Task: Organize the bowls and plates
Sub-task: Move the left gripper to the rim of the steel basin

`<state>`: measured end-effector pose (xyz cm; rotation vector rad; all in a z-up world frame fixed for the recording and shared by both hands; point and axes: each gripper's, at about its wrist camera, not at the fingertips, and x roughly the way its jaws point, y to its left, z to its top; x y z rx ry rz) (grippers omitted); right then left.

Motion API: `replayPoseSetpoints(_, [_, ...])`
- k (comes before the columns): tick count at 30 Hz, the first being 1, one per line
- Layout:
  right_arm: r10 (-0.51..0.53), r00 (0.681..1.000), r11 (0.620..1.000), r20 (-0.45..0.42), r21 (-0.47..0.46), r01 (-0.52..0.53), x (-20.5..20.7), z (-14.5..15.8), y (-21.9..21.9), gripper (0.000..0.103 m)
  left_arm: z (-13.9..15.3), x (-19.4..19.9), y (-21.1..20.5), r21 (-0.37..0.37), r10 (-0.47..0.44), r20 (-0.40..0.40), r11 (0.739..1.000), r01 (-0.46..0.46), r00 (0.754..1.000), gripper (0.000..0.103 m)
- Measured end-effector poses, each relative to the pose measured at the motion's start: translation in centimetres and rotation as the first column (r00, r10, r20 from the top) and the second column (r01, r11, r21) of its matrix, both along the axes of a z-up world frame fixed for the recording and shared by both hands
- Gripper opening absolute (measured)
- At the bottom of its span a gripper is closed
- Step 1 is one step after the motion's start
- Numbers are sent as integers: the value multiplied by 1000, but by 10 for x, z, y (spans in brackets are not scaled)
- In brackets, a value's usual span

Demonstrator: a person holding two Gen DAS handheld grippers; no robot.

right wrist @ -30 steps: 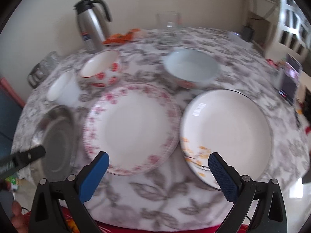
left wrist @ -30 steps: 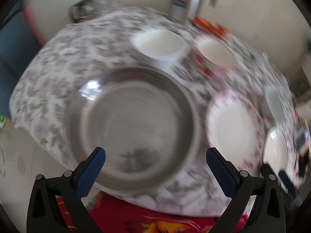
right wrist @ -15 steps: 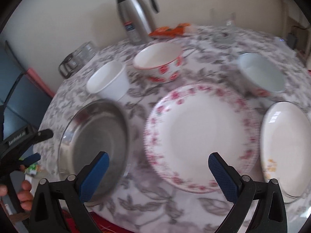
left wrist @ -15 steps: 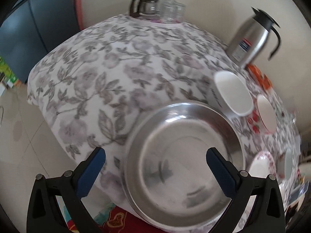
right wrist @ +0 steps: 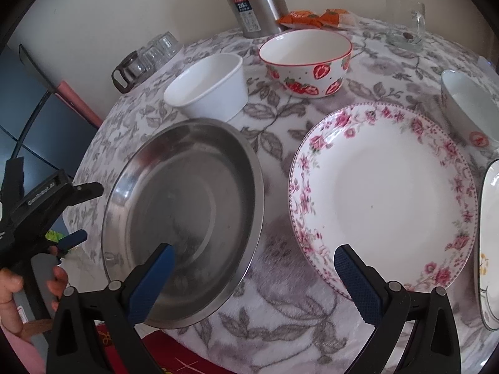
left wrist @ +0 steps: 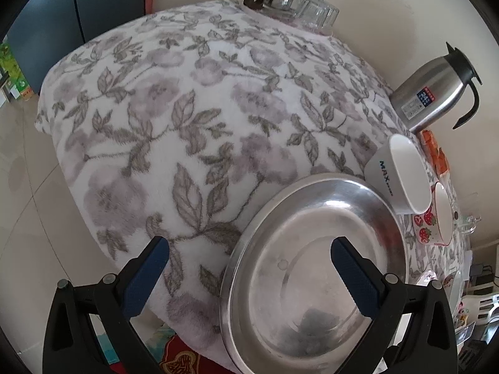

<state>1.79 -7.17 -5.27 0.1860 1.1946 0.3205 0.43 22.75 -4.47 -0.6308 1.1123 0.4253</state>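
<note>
A steel plate (right wrist: 184, 215) lies at the table's front left edge; it also shows in the left wrist view (left wrist: 315, 274). A pink-flowered plate (right wrist: 383, 196) lies to its right. Behind stand a white square bowl (right wrist: 209, 87), a strawberry bowl (right wrist: 307, 62) and a pale blue bowl (right wrist: 467, 109). A white plate with orange flowers (right wrist: 488, 243) is cut off at the right. My left gripper (left wrist: 249, 275) is open over the steel plate's left rim. My right gripper (right wrist: 254, 283) is open above the front edge, between the two plates.
A steel thermos (right wrist: 255, 3), orange snack packets (right wrist: 312, 18) and a glass mug (right wrist: 408, 28) stand at the back. A glass pot with glasses (left wrist: 290, 3) sits at the far left corner. The flowered tablecloth (left wrist: 187, 109) drops off to the floor on the left.
The left gripper has swung left, so the steel plate now sits lower right in its view. The right gripper has moved left and closer, bringing the steel plate under its left finger.
</note>
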Motion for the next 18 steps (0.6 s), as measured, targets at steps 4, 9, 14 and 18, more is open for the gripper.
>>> replayPoseSetpoints(4, [21, 1000, 1000, -8, 18, -21, 0, -3, 4, 103, -9, 4, -2, -31, -27, -33, 999, 26, 999, 103])
replayPoseSetpoints(9, [17, 1000, 1000, -8, 11, -17, 1, -5, 5, 94, -13, 8, -7, -83, -74, -20, 994, 72, 997, 103])
replayPoseSetpoints(14, [10, 1000, 999, 27, 31, -10, 0, 4, 4, 87, -12, 9, -10, -81, -84, -18, 993, 82, 996, 103])
replayPoseSetpoints(18, [56, 997, 997, 44, 49, -58, -2, 8, 12, 80, -13, 9, -8, -93, -81, -15, 993, 79, 997, 103])
